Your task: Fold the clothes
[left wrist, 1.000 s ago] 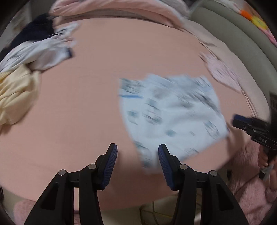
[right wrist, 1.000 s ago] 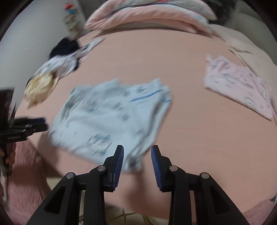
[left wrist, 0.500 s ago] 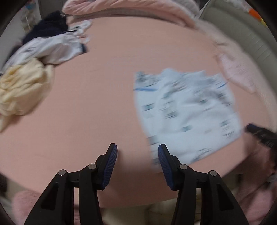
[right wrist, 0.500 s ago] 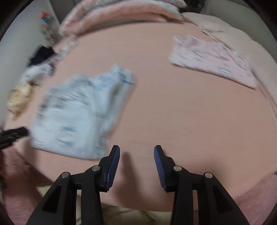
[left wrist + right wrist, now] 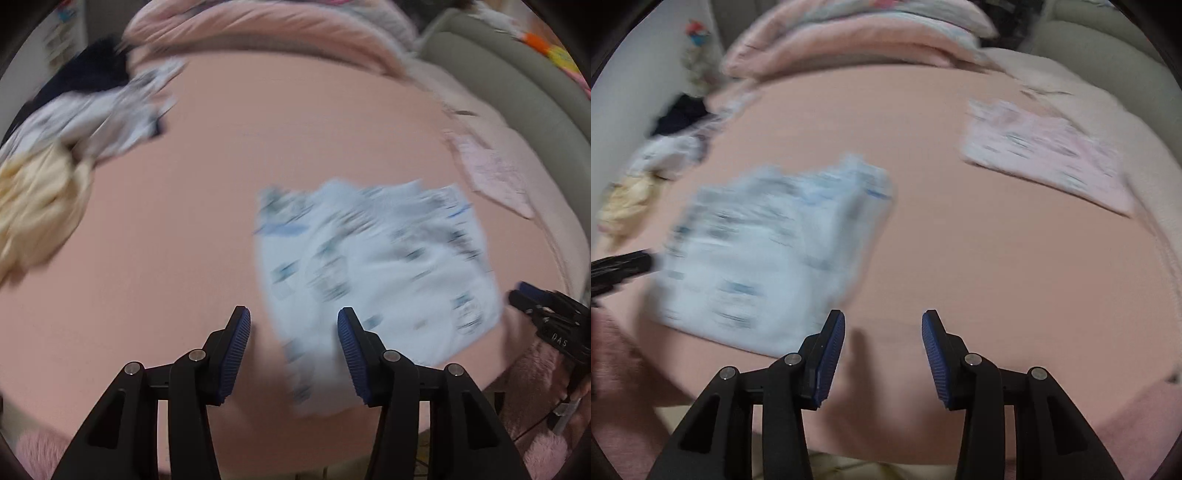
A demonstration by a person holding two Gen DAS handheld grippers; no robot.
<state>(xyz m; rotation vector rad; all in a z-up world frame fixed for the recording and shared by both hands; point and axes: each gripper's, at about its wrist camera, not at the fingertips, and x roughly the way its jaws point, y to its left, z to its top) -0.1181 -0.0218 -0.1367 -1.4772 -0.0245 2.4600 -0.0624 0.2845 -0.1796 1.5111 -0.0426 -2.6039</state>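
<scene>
A white garment with a blue-grey print (image 5: 373,266) lies folded flat on the pink bed sheet (image 5: 192,236); it also shows in the right wrist view (image 5: 764,254). My left gripper (image 5: 293,339) is open and empty, above the garment's near left edge. My right gripper (image 5: 882,343) is open and empty, over bare sheet to the right of the garment. The right gripper also shows in the left wrist view (image 5: 546,314), and the left gripper in the right wrist view (image 5: 617,266). Both views are motion-blurred.
A folded pink printed garment (image 5: 1045,162) lies at the far right of the bed. A heap of unfolded clothes, yellow (image 5: 37,206), white (image 5: 92,114) and dark (image 5: 85,70), sits at the far left. Pink pillows (image 5: 849,40) lie at the head, a grey headboard (image 5: 517,81) to the right.
Both grippers have let the garment lie and swung about above it. The right gripper moved to the right off the garment and opened wider. The garment stays flat.
</scene>
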